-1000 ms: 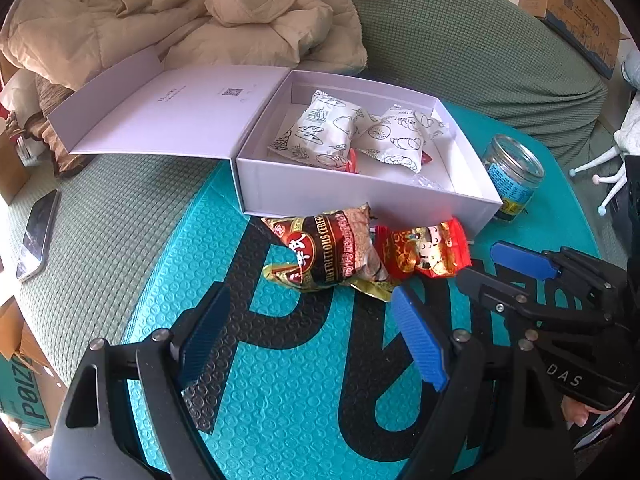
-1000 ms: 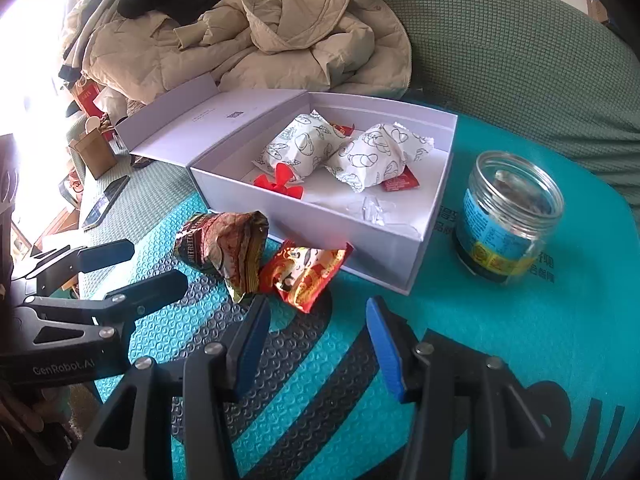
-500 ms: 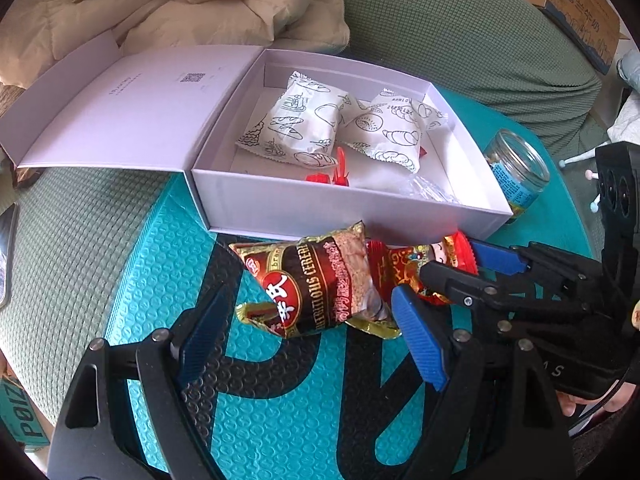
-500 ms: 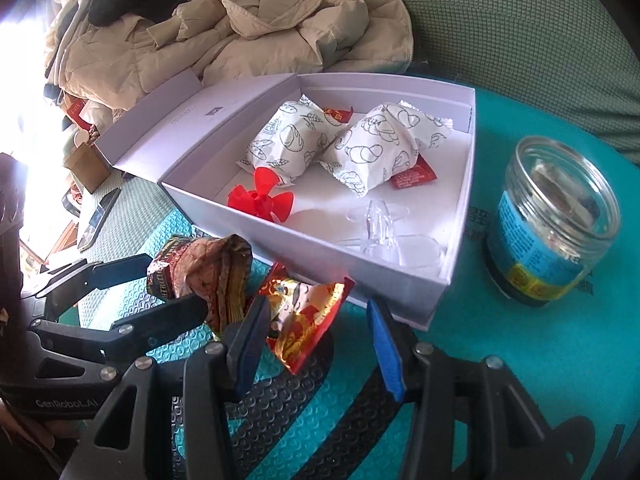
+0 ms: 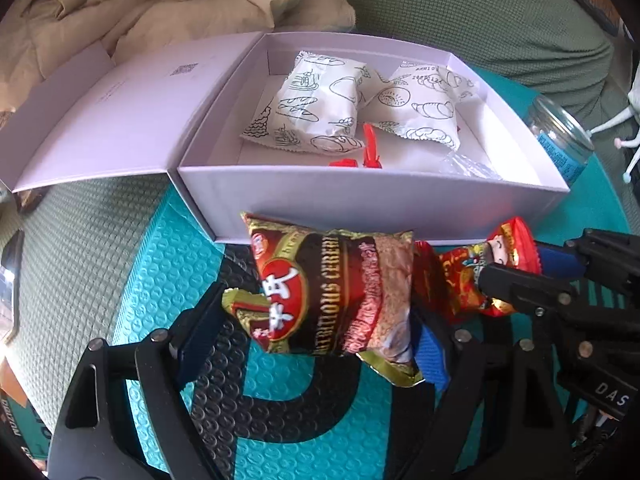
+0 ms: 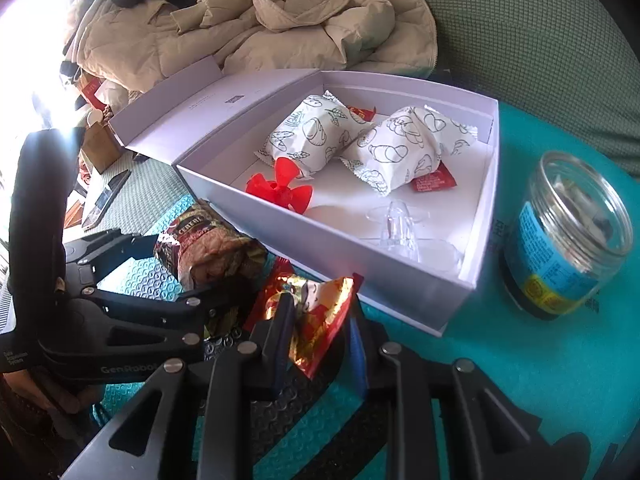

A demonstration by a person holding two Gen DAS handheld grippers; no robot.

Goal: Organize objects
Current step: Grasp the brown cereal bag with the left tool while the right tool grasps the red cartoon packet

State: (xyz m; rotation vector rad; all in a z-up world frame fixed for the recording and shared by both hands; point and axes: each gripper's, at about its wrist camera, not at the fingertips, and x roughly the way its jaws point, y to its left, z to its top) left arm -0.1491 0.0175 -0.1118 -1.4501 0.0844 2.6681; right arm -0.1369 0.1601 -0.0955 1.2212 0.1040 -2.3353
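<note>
**Ana:** Snacks first: where do they lie, and which step is this?

**Ben:** Two packets lie on the teal mat (image 6: 500,360) just in front of the white box (image 6: 404,304). This looks like the pick-up. The right tool (image 6: 320,316) is closing on the red packet (image 6: 320,312), which sits between its fingers; the pads seem to be touching the foil already. The left tool (image 5: 316,324) stands wide apart around the cereal bag (image 5: 332,292), not pinching it.

**Ana:** So what does the next move call for?

**Ben:** I'd judge the right one must finish its pinch and lift the packet over the near wall into the box. The left needs to close on the bag's puffy middle; crinkly foil may slip.

**Ana:** What's in the box?

**Ben:** Two white bread packets (image 6: 316,136), side by side at the back, a red propeller (image 6: 280,188) near the front wall, a clear plastic piece (image 6: 396,224), and small red sachets (image 6: 434,180) partly under the bread. Its lid lies open to the left.

**Ana:** And the jar (image 6: 568,236)?

**Ben:** Open, right of the box, apart from it. Something sits inside, but I cannot tell what.
</note>
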